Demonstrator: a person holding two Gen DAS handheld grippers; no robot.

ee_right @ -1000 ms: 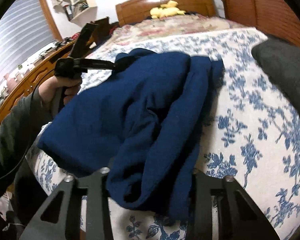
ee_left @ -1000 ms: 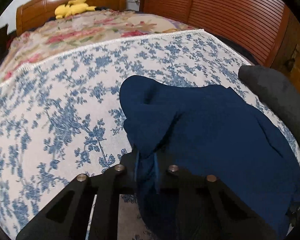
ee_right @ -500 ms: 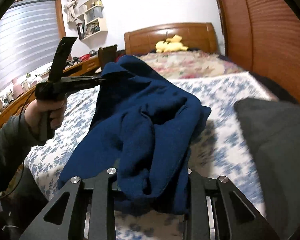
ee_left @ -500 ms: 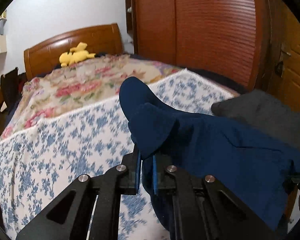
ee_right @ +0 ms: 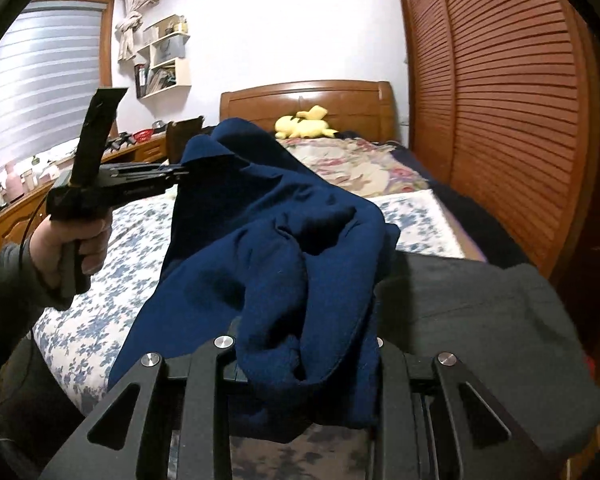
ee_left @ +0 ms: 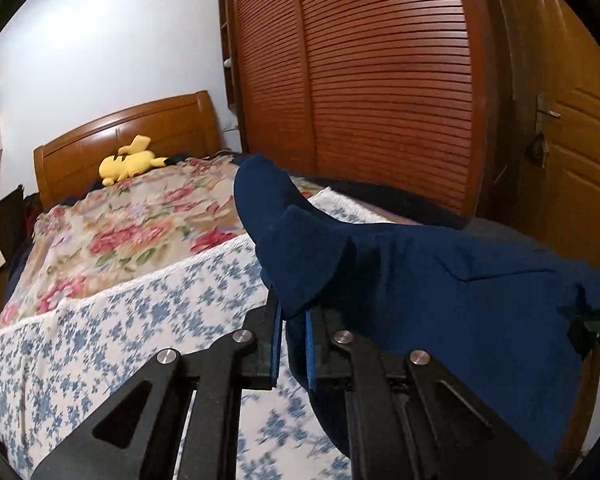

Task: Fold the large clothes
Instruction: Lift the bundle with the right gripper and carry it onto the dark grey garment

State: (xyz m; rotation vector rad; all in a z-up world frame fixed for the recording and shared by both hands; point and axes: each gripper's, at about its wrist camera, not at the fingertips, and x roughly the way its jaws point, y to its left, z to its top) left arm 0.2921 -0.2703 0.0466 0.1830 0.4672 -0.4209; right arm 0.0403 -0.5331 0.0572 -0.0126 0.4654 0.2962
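Observation:
A large navy blue garment (ee_left: 440,288) hangs in the air between my two grippers, above the bed. My left gripper (ee_left: 292,320) is shut on one bunched corner of it. In the right wrist view the same garment (ee_right: 268,248) sags from the left gripper (ee_right: 180,172), held high at the left, down to my right gripper (ee_right: 304,364), which is shut on another bunched part. The cloth covers the right gripper's fingertips. The right gripper's tip also shows in the left wrist view (ee_left: 592,328) at the right edge.
The bed has a blue-flowered white cover (ee_left: 112,332) and a rose-patterned blanket (ee_left: 140,232) behind it. A dark grey garment (ee_right: 480,328) lies at the bed's right. A yellow plush toy (ee_left: 130,160) lies by the wooden headboard. A slatted wardrobe (ee_left: 380,80) stands on the right.
Both grippers have risen with the navy garment. It has come up off the bed cover and now hangs between them. The views have tilted up toward the headboard and wardrobe.

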